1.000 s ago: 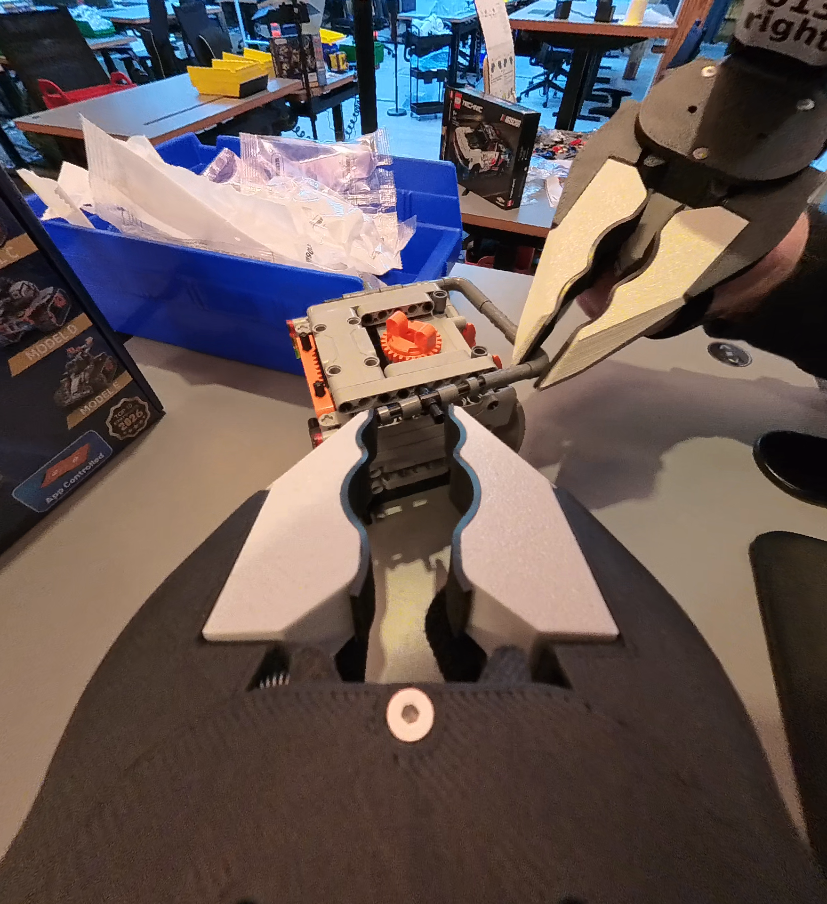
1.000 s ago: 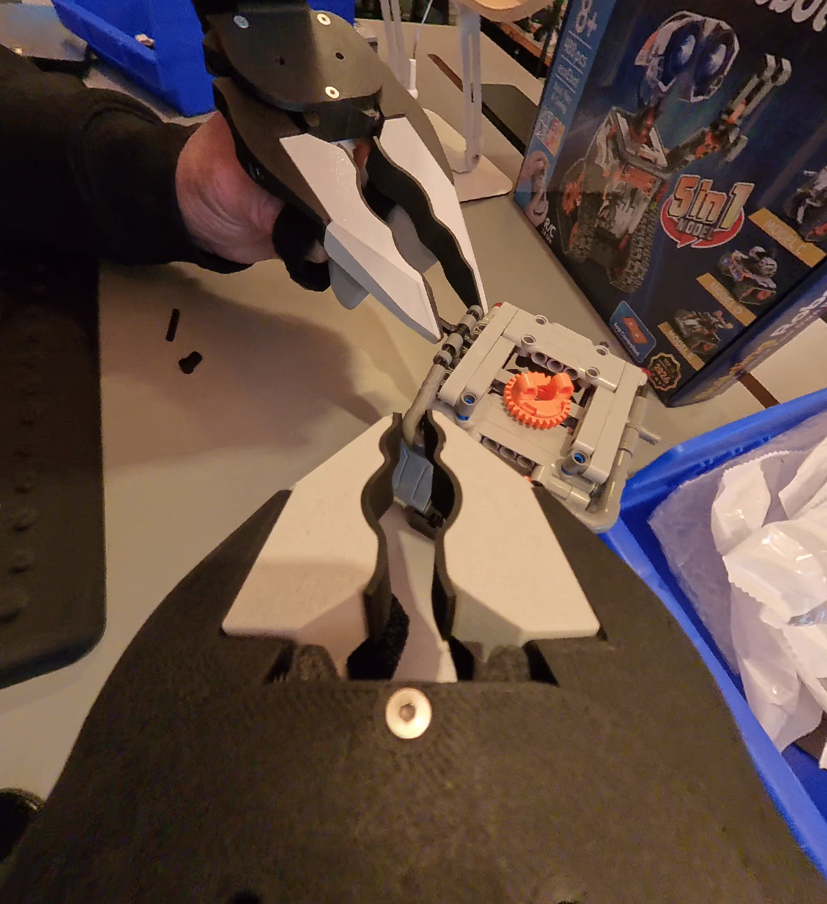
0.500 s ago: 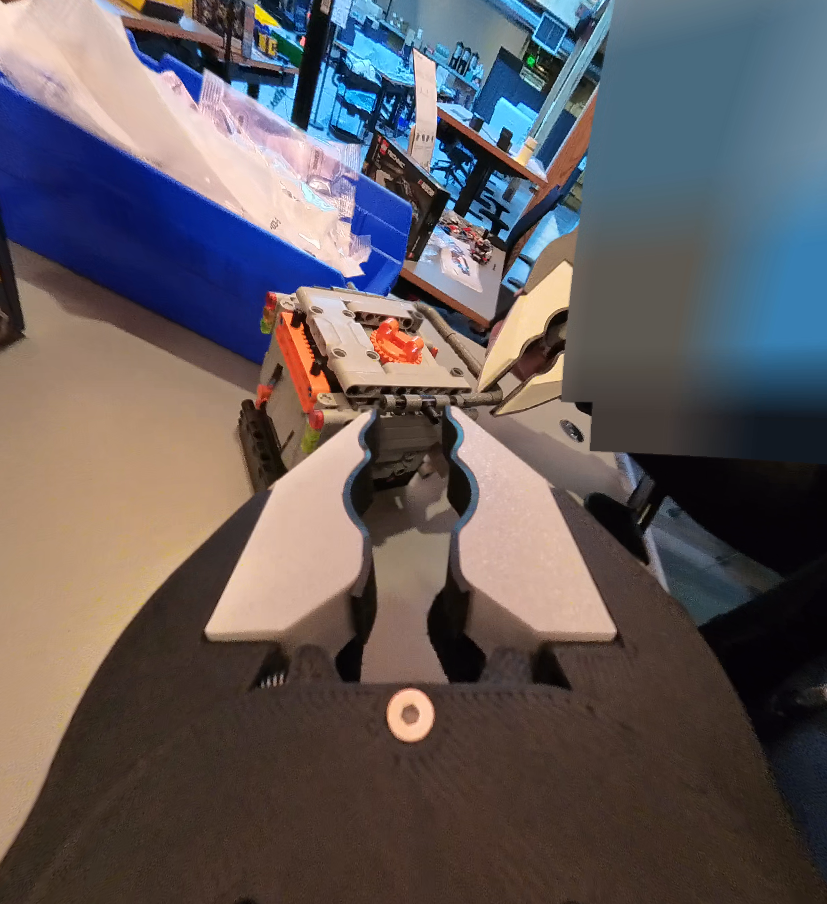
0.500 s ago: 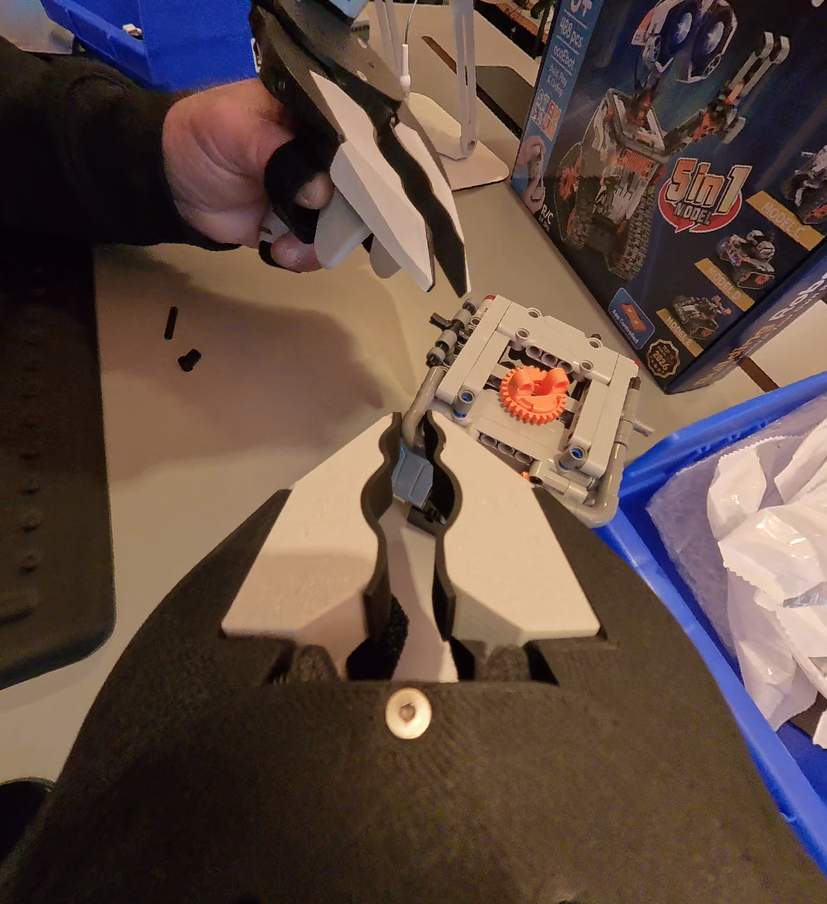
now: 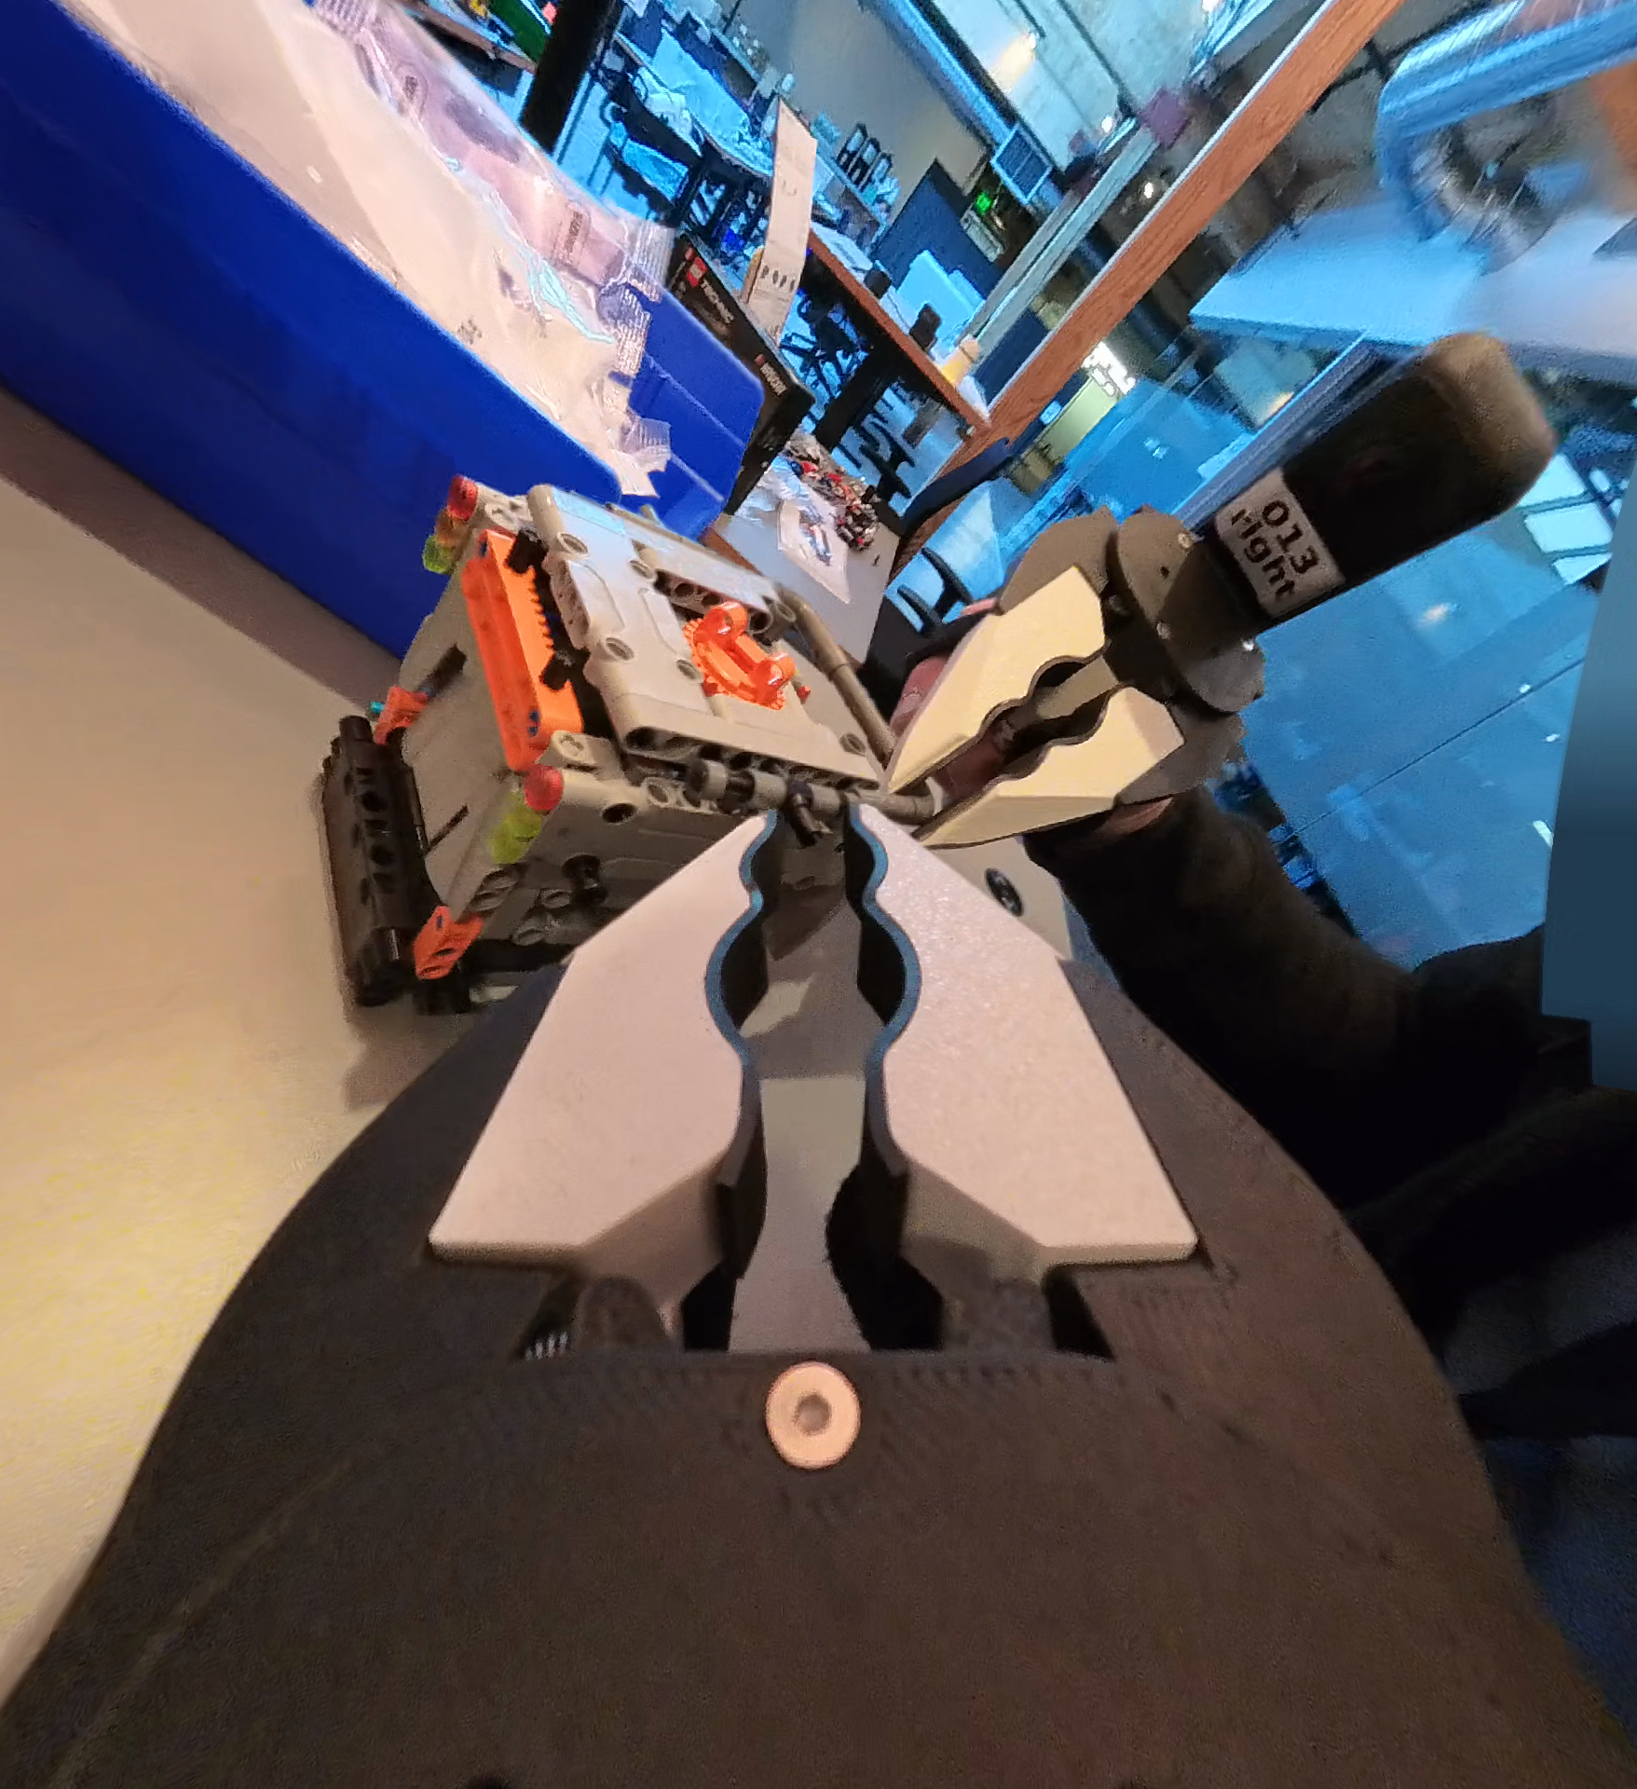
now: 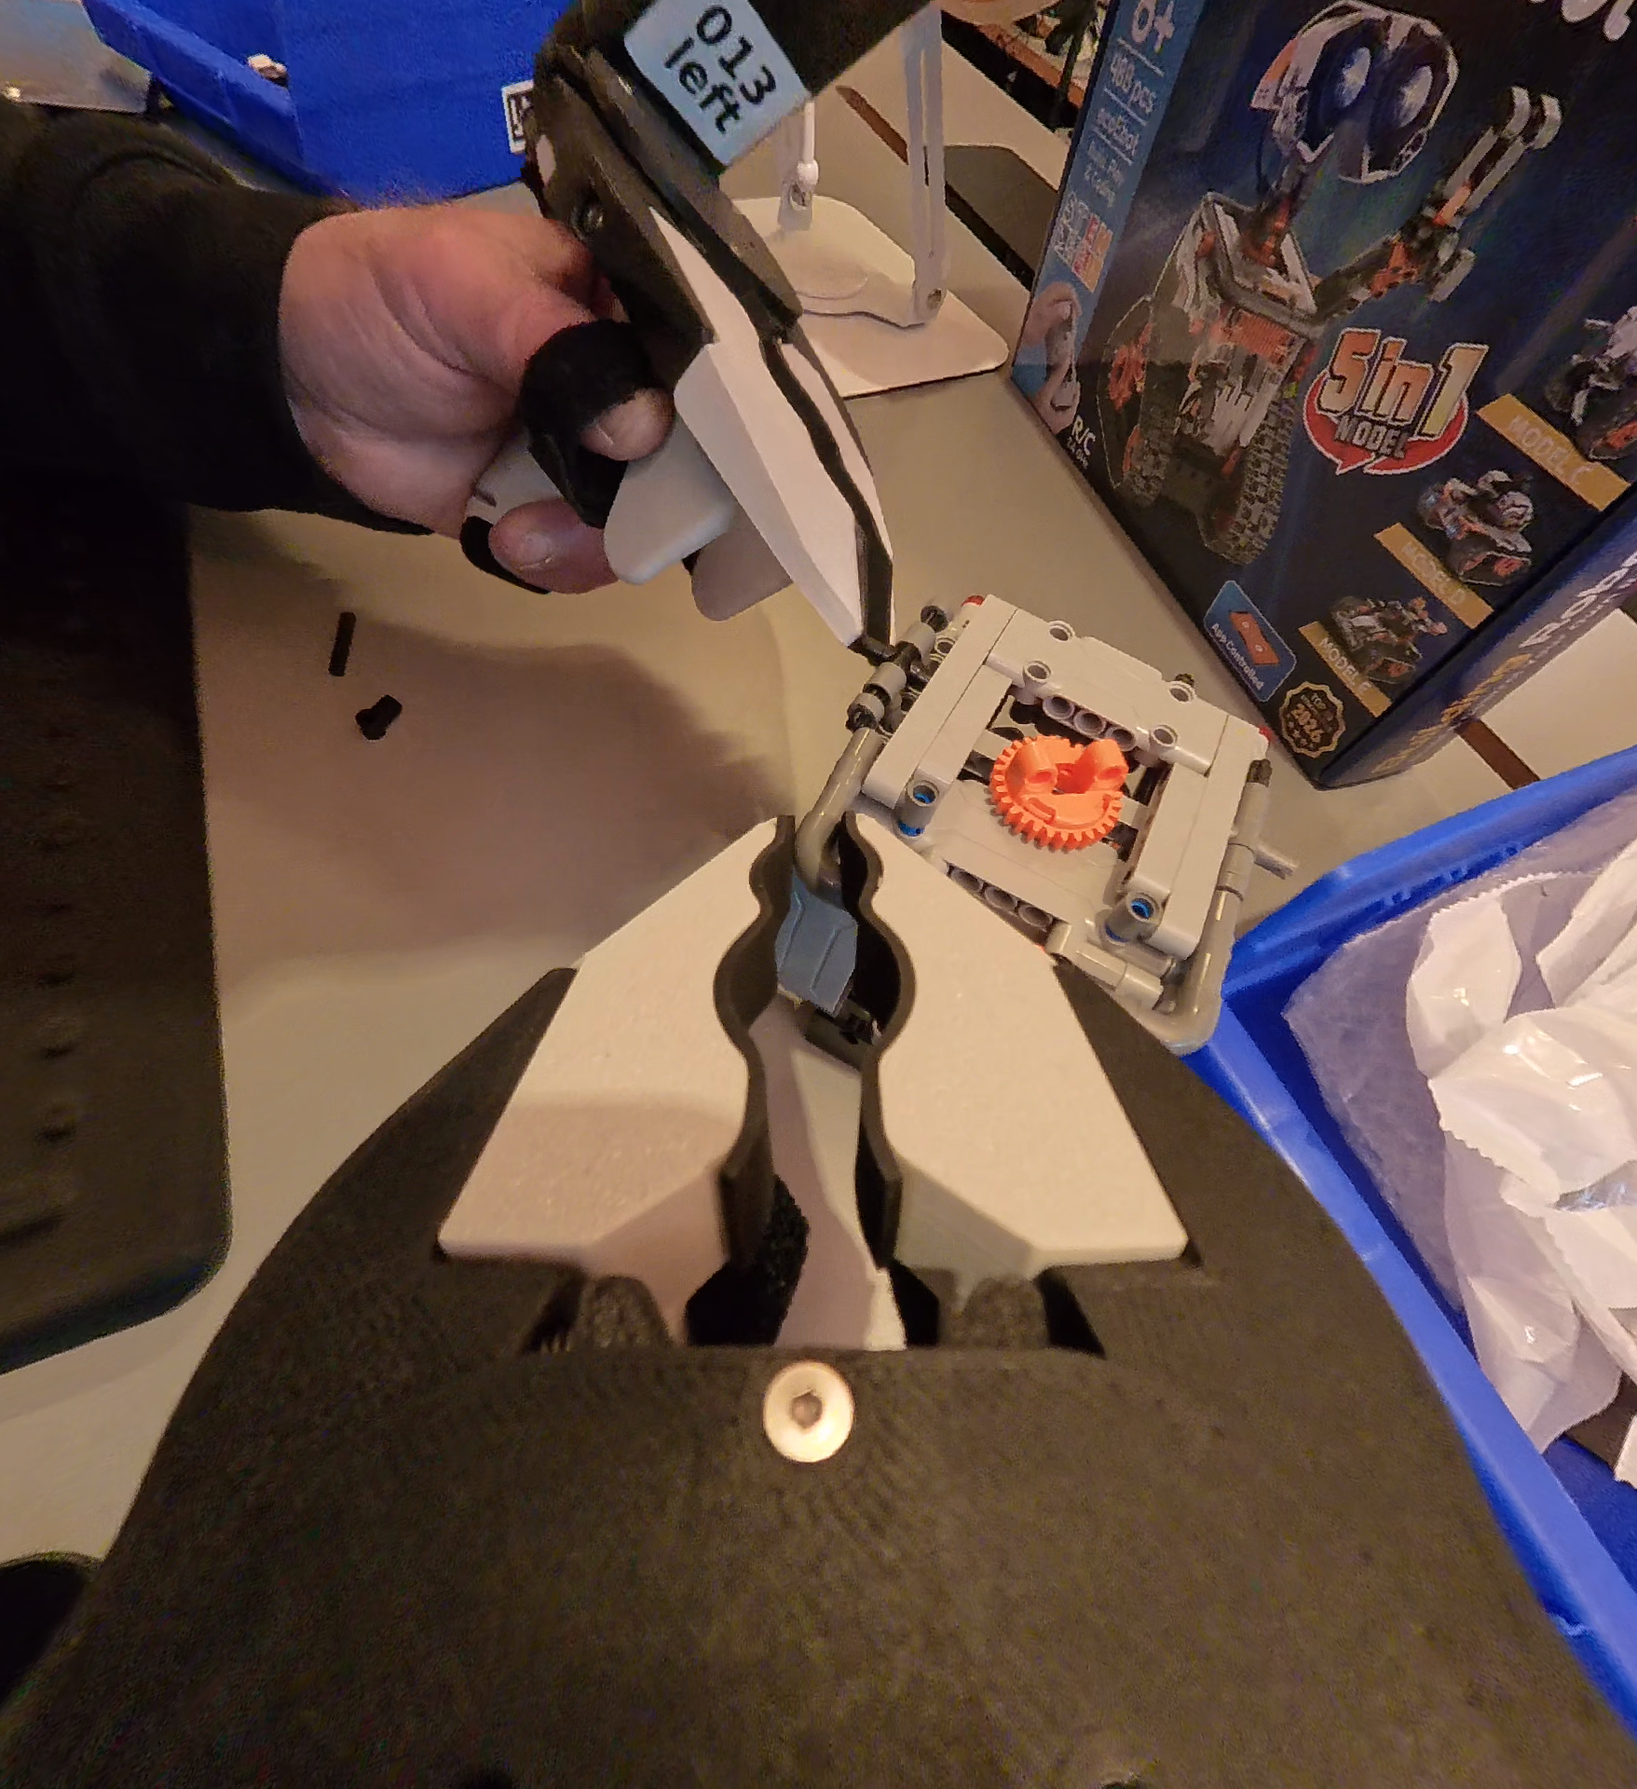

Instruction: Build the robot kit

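One grey desk point(image 6: 466, 871) carries everything. Beyond the right gripper's jaws and to their right stands one large dark toy-robot kit box point(image 6: 1395, 319), upright. One blue bin point(image 6: 1434, 1288) of crumpled clear and white plastic bags point(image 6: 1589, 1113) sits just right of those jaws; in the left wrist view the same bin point(image 5: 214, 319) runs beyond and left of the left gripper's jaws. One black mat point(image 6: 49, 968) lies left of the right jaws.

One grey brick-built model point(image 6: 1056, 794) with a single orange gear point(image 6: 1058, 779) on top stands on the desk, straight ahead of both pairs of jaws, and touches the bin wall. In the left wrist view the model point(image 5: 621, 736) shows an orange side strip and a black tread piece at its base.

The right gripper point(image 6: 814, 842) has its jaws clamped on a grey hose-like piece with a blue-grey connector point(image 6: 814, 944) at the model's near corner. The left gripper point(image 5: 809, 823) has its jaws almost together at a small black pin point(image 5: 804, 808) on the model's edge; whether they actually pinch it I cannot tell. A hand point(image 6: 437, 387) holds that gripper.

Two small black pins point(image 6: 359, 678) lie loose on the desk, left of both pairs of jaws.
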Tool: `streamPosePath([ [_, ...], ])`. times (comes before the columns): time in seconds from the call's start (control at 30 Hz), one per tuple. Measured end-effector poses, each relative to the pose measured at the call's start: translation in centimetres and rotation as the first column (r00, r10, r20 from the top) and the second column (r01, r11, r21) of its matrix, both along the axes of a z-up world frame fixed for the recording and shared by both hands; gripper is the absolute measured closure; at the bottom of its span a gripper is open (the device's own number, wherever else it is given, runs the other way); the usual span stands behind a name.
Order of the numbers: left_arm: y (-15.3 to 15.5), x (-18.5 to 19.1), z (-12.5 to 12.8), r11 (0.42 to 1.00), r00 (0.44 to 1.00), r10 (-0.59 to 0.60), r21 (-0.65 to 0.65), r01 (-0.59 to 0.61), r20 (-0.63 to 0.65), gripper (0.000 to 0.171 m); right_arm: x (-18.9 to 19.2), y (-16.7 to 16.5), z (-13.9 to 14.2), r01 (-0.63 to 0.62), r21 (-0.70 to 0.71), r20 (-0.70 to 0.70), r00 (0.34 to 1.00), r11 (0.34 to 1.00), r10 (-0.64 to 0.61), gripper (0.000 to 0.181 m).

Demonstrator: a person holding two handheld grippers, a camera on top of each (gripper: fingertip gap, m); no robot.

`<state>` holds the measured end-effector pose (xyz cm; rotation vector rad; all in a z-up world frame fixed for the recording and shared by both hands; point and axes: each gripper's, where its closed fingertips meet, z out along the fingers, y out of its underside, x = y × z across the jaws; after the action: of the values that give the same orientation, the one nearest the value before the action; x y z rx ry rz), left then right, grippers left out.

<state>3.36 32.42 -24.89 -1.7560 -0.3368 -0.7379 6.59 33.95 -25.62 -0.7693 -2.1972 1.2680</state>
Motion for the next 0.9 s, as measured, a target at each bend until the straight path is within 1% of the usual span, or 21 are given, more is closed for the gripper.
streamPosePath([
  [0.07,0.0,0.1,-0.2,1.0,0.999,-0.009,0.003,0.009,0.038,0.168,0.0,0.1,0.1,0.0,-0.008,0.0,1.0,1.0,0.0,0.175],
  [0.23,0.2,0.2,-0.2,0.999,0.995,-0.014,0.032,0.011,0.097,0.169,0.1,0.1,0.0,0.0,-0.01,0.005,1.0,1.0,0.0,0.175],
  [0.33,0.2,0.3,-0.4,0.999,0.994,-0.021,0.05,0.016,0.111,0.17,0.2,0.1,0.0,-0.005,-0.011,0.008,1.0,1.0,0.005,0.175],
  [0.47,0.1,0.3,-0.2,0.999,0.999,-0.005,0.049,0.003,0.036,0.168,0.3,0.2,0.1,-0.009,-0.019,0.006,1.0,1.0,0.009,0.175],
  [0.57,-0.6,-0.7,0.9,0.996,0.998,0.047,0.082,-0.044,-0.038,0.157,0.4,0.1,0.1,-0.018,-0.017,0.005,1.0,1.0,0.018,0.175],
  [0.63,-0.9,-1.6,0.7,0.996,0.99,0.084,0.052,-0.078,-0.117,0.157,0.5,0.0,0.1,-0.028,-0.02,0.005,1.0,0.999,0.028,0.175],
  [0.67,-0.9,-1.7,0.3,0.997,0.989,0.077,0.022,-0.075,-0.129,0.157,0.6,-0.1,0.1,-0.033,-0.021,0.005,0.999,0.999,0.033,0.175],
  [0.7,-0.8,-1.7,0.1,0.997,0.992,0.071,-0.002,-0.071,-0.106,0.155,0.6,-0.1,0.1,-0.038,-0.021,0.004,0.999,0.999,0.038,0.175],
  [0.8,-0.6,-1.5,0.0,0.998,0.998,0.056,-0.019,-0.056,0.0,0.155,0.7,-0.2,0.2,-0.049,-0.022,0.004,0.999,0.999,0.049,0.175],
  [0.83,-0.6,-1.5,-0.1,0.998,0.998,0.058,-0.028,-0.057,0.032,0.159,0.7,-0.3,0.2,-0.052,-0.023,0.003,0.999,0.998,0.052,0.175],
  [0.9,-0.5,-1.3,-0.1,0.998,0.994,0.052,-0.03,-0.049,0.097,0.161,0.8,-0.4,0.2,-0.056,-0.023,0.002,0.998,0.998,0.056,0.175],
])
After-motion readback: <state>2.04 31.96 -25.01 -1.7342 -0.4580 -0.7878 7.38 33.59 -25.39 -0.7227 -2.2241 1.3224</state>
